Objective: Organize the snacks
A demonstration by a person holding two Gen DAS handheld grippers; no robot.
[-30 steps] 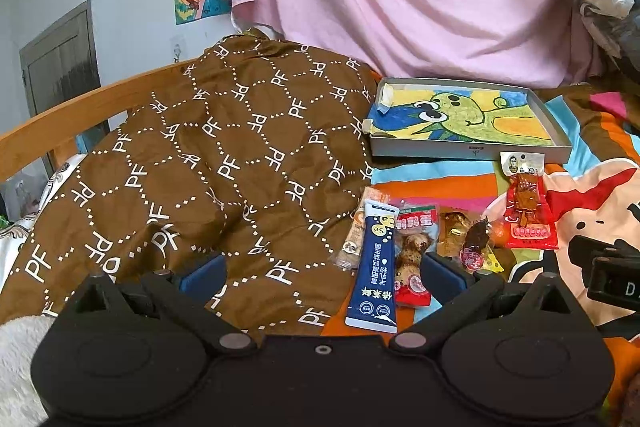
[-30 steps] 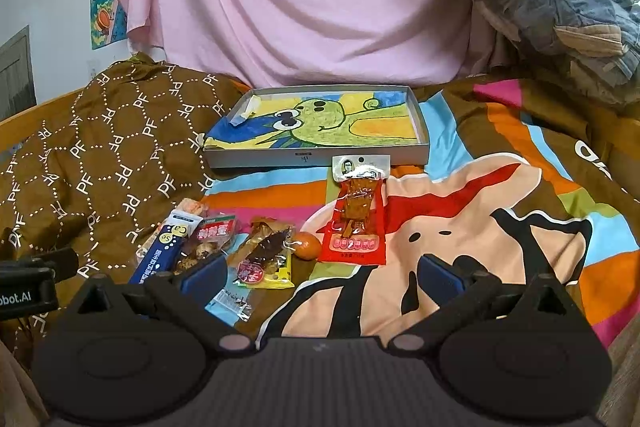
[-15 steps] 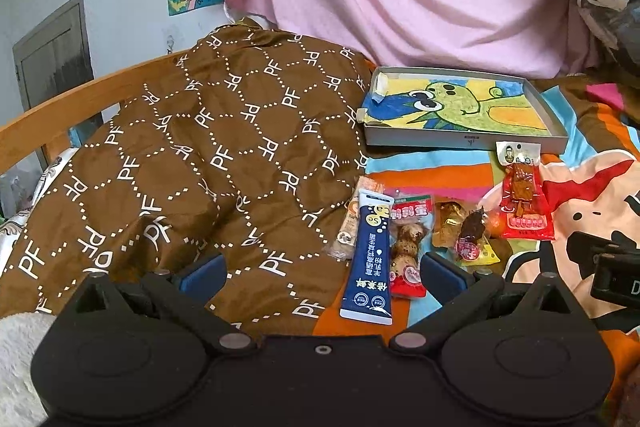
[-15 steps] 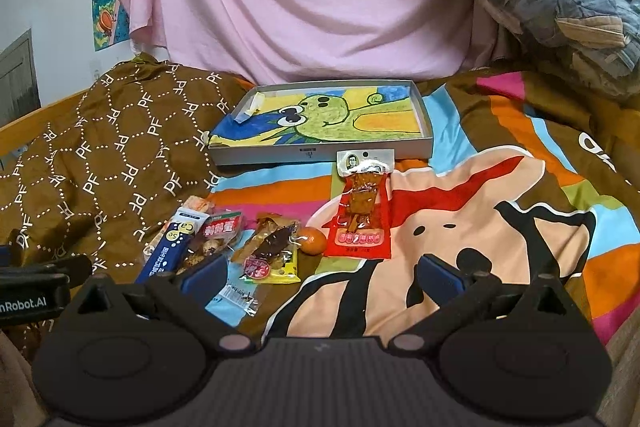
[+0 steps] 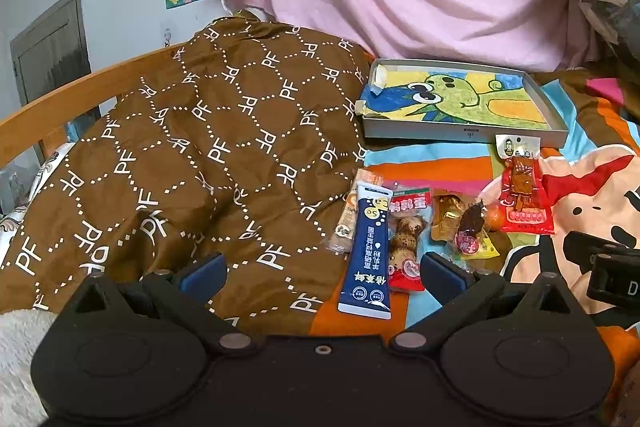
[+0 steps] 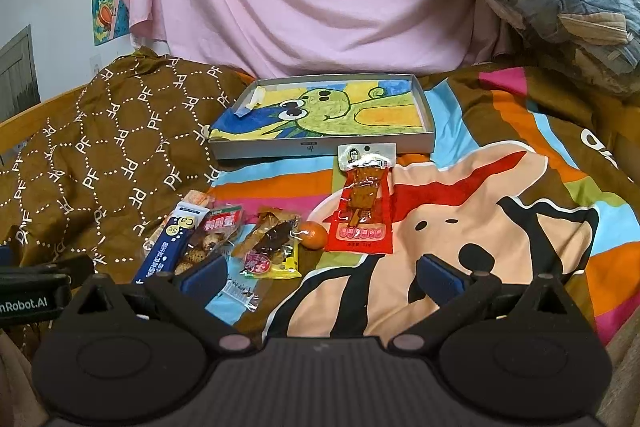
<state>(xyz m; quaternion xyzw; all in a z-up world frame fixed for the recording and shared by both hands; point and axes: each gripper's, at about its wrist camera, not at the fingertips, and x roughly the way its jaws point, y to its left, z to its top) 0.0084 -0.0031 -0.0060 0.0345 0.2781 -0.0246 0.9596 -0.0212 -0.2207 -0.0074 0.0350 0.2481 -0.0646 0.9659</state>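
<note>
Snacks strewn in a loose row across a bright striped cartoon bedspread (image 6: 480,195), near the front of a shallow grey tray (image 6: 320,147) lined with a green-creature drawing. At the far left of the row, a thin tan-and-orange stick packet (image 5: 350,215), half tucked under a long dark-blue sachet (image 5: 368,251) with white top, yellow circles and white lettering. Next right, touching it, a clear pouch of speckled quail eggs (image 5: 406,239) with a red label band at top and red bottom. Then a crumpled golden-brown wrapped piece (image 5: 448,219), overlapped by a dark dried snack on a yellow-and-pink pack (image 5: 472,235). Just beside that, a small round orange item (image 6: 313,235), too small to identify. Furthest right, a red pouch (image 6: 362,211) showing brown meat strips, with a silver header card almost touching the tray's front wall. A small clear wrapper (image 6: 242,291) lying nearer, apart from the row.

Left gripper (image 5: 322,269) spread wide, holding nothing, its right blue pad (image 5: 442,277) just near the egg pouch. Right gripper (image 6: 320,273) likewise wide apart and empty, above the bedspread. Brown patterned quilt (image 5: 200,155) heaped at left.
</note>
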